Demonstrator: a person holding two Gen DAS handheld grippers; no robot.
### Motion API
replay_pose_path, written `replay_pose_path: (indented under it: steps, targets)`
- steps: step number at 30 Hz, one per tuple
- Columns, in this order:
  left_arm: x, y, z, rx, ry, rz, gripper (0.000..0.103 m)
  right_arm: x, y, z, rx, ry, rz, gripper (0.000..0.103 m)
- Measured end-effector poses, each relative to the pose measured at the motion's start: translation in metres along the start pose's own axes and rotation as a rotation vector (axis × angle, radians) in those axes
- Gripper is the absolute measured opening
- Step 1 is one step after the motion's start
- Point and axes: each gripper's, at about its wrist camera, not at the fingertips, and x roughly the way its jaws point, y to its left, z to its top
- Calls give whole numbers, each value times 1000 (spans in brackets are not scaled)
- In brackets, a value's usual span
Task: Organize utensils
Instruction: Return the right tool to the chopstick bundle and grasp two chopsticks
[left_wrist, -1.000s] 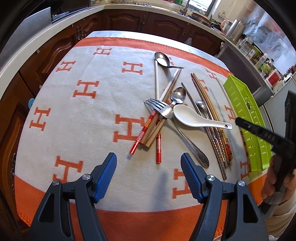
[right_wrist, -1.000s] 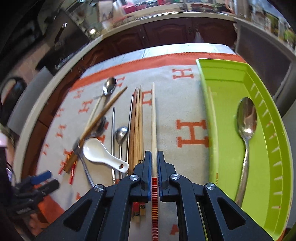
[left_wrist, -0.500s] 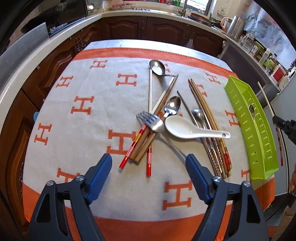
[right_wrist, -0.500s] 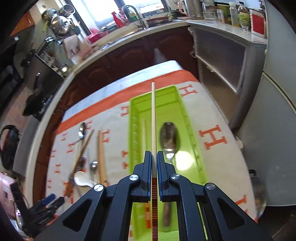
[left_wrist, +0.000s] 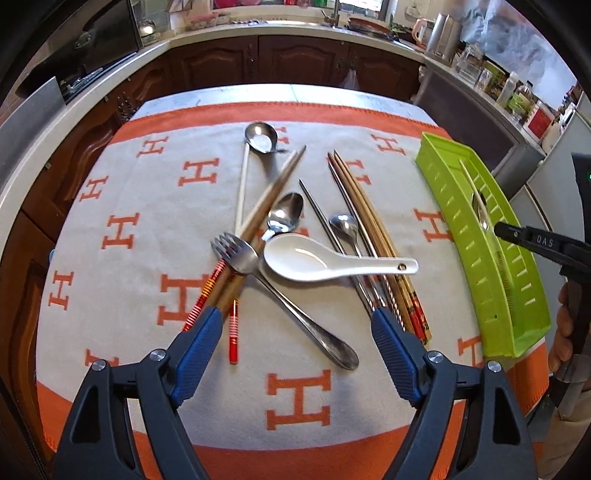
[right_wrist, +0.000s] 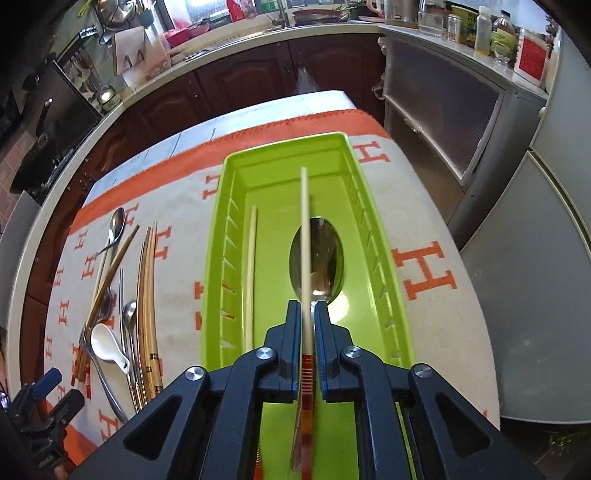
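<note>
The right gripper (right_wrist: 306, 314) has its jaws clamped on a chopstick (right_wrist: 304, 236) pointing to 12 o'clock over the green tray (right_wrist: 218, 258), midway between its long walls. The left gripper (left_wrist: 295, 343) hangs with jaws wide apart near the cloth's (left_wrist: 122, 192) 6 o'clock edge, below the utensil pile (left_wrist: 295, 254).

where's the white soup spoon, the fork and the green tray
white soup spoon (left_wrist: 299, 260): left wrist view, on its bowl.
fork (left_wrist: 236, 251): left wrist view, at the base of its tines.
green tray (right_wrist: 280, 177): right wrist view, on its bare floor near the far end.

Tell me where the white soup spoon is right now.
In the left wrist view, the white soup spoon lies mid-cloth, its bowl beside the fork and its handle across the chopsticks.
</note>
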Motion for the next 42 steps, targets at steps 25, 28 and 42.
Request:
replay_pose_path:
  steps: [25,28,42]
  targets:
    - [-2,32,-15,-74,-16,-33,84,-37,106,-30,-169,-5,264,25]
    - [-2,36,-16,-81,-21,-42,84,-18,112,-29,-167,42,283,25]
    - [7,59,-20,-135,-8,-65,84,41,139,-43,-249,130,235,24]
